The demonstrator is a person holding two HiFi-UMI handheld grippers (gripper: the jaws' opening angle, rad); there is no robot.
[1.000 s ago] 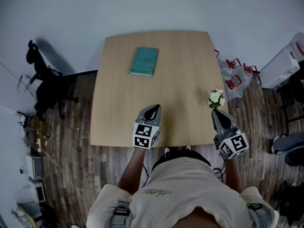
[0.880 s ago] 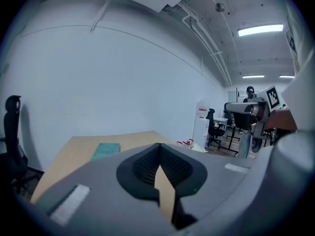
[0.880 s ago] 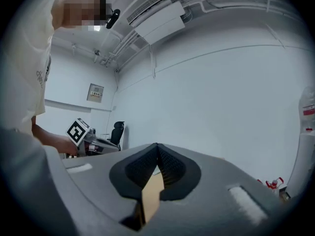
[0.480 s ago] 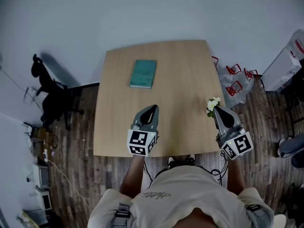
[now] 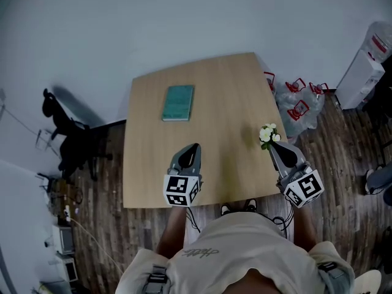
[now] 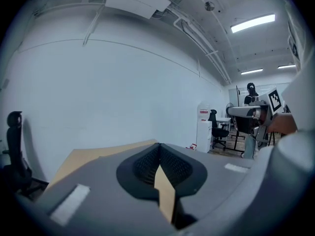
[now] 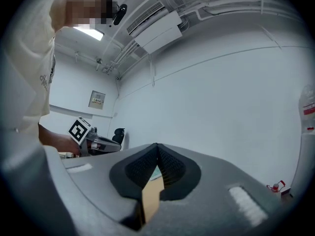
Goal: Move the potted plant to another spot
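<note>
The potted plant (image 5: 267, 133), a small clump of white flowers and green leaves, stands near the right edge of the light wooden table (image 5: 220, 97); its pot is hidden. My right gripper (image 5: 274, 144) hovers just behind it, and I cannot tell whether they touch. Its jaws are shut and hold nothing (image 7: 157, 145). My left gripper (image 5: 195, 145) hangs over the table's front middle, shut and holding nothing (image 6: 159, 145). Neither gripper view shows the plant.
A teal book (image 5: 177, 102) lies on the far left part of the table. A black office chair (image 5: 64, 130) stands on the floor at the left. A clear bag with red items (image 5: 296, 100) and a white water dispenser (image 5: 362, 69) are at the right.
Both grippers have lifted a little above the table. The head view has shifted, so the table sits lower in the picture. The plant keeps its place by the right edge.
</note>
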